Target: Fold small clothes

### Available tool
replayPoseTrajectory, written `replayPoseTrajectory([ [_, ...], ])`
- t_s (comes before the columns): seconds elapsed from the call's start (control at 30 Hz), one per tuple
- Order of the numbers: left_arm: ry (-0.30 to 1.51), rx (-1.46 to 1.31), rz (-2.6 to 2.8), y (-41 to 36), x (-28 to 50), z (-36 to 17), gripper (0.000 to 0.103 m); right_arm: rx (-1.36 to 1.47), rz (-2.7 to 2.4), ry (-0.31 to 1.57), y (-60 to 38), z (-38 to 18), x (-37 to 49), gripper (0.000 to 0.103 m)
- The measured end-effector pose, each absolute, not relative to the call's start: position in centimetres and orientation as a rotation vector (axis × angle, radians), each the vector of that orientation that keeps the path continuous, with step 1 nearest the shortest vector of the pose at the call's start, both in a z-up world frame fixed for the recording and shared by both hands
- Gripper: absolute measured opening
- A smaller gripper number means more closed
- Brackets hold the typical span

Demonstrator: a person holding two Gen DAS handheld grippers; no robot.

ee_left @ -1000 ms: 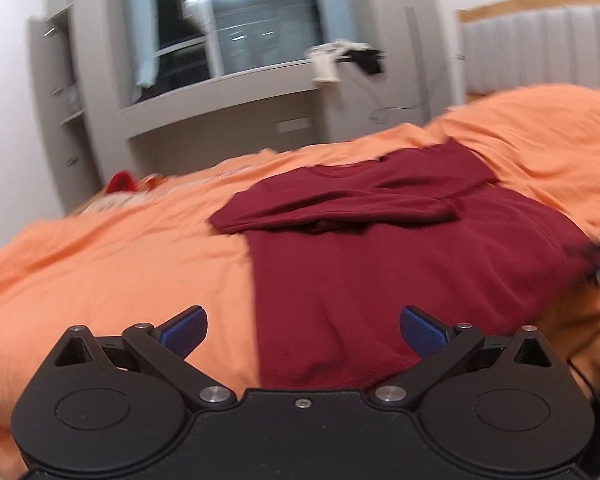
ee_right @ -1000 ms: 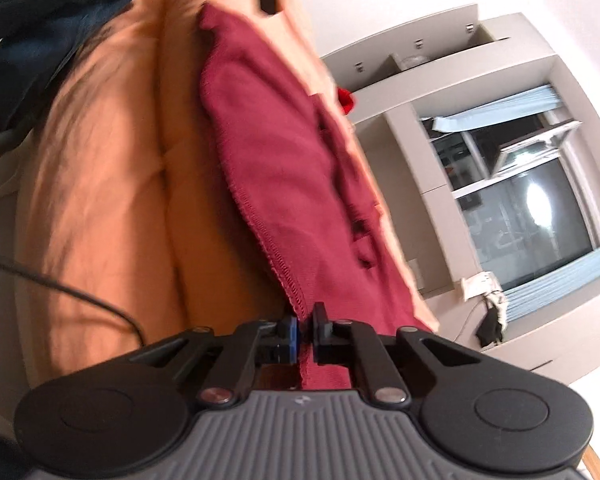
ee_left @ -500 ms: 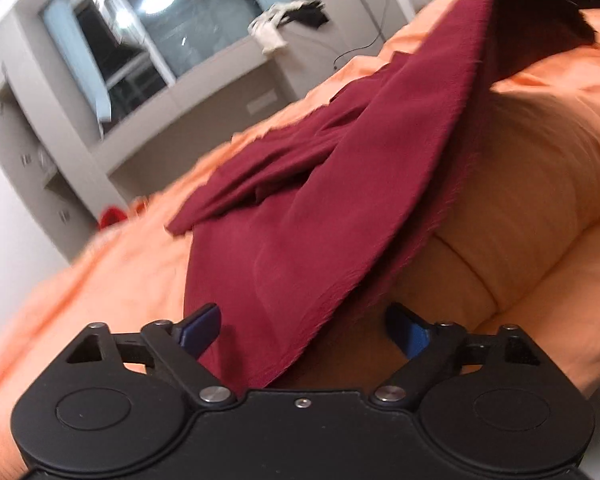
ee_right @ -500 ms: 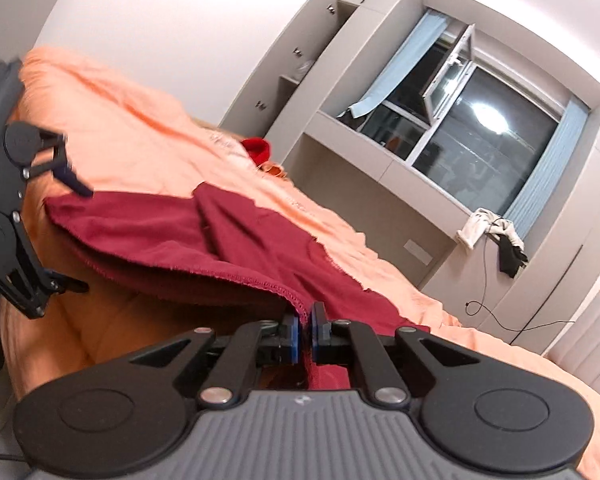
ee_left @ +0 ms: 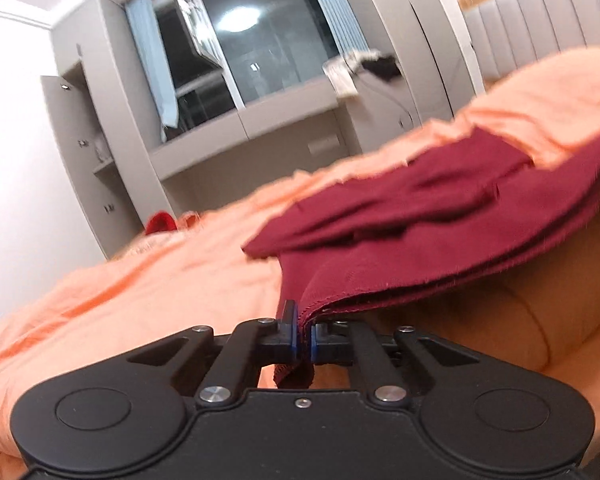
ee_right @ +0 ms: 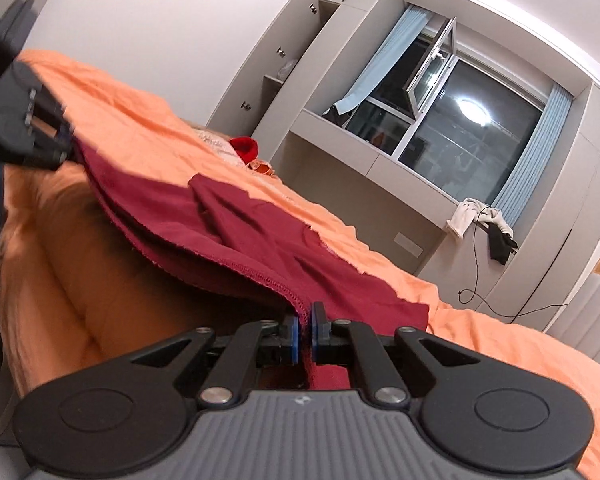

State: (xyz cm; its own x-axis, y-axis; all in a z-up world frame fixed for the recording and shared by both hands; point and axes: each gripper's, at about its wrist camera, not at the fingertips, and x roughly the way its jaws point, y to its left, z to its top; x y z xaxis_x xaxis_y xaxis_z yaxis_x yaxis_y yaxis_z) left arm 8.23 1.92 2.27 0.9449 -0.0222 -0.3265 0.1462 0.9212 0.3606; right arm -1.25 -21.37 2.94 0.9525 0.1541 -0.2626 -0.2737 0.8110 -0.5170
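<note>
Garment (ee_left: 440, 216), dark red and knitted, lies spread on the orange bedspread (ee_left: 140, 288) of a bed, its sleeves folded across its upper part on the window side. Its near hem is lifted clear of the bedspread at two corners, so that the hem hangs as a taut raised edge with shadow beneath it.

Left gripper (ee_left: 304, 340): jaws closed on one hem corner; the doubled cloth edge is pinched between the blue pads, and a short tail of fabric hangs below them. In the right wrist view the same gripper (ee_right: 66, 144) appears at the far left end of the raised hem, blurred, with cloth running from it.

Right gripper (ee_right: 305, 338): jaws closed on the other hem corner; the stitched edge passes between the pads and a strip of fabric drops behind them.

Window (ee_right: 452, 128), dark, with a ceiling light reflected in it, stands beyond the bed, with blue curtains at both sides. Under it runs a grey ledge, and pale and black cloths (ee_right: 484, 224) hang at the ledge end nearer the padded headboard (ee_left: 540, 24). Grey cupboards stand at the window's other side. A small red item (ee_right: 245, 148) sits on the bed's far edge, between the garment and the cupboards.
</note>
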Motion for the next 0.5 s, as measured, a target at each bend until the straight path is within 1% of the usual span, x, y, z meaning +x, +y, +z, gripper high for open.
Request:
replayPoseTrajectory([
  [0.17,0.250,0.260,-0.093,3.1,6.6,5.0,0.005,-0.601,0.152,0.102,-21.0,3.0,-3.5,0.005],
  [0.33,0.144,0.221,-0.121,3.5,3.1,9.2,0.005,-0.557,0.129,-0.032,-21.7,6.3,-7.2,0.005],
  [0.5,0.098,0.211,-0.148,3.9,-0.9,12.6,0.005,-0.513,0.165,-0.071,-23.1,9.2,-11.4,0.005],
])
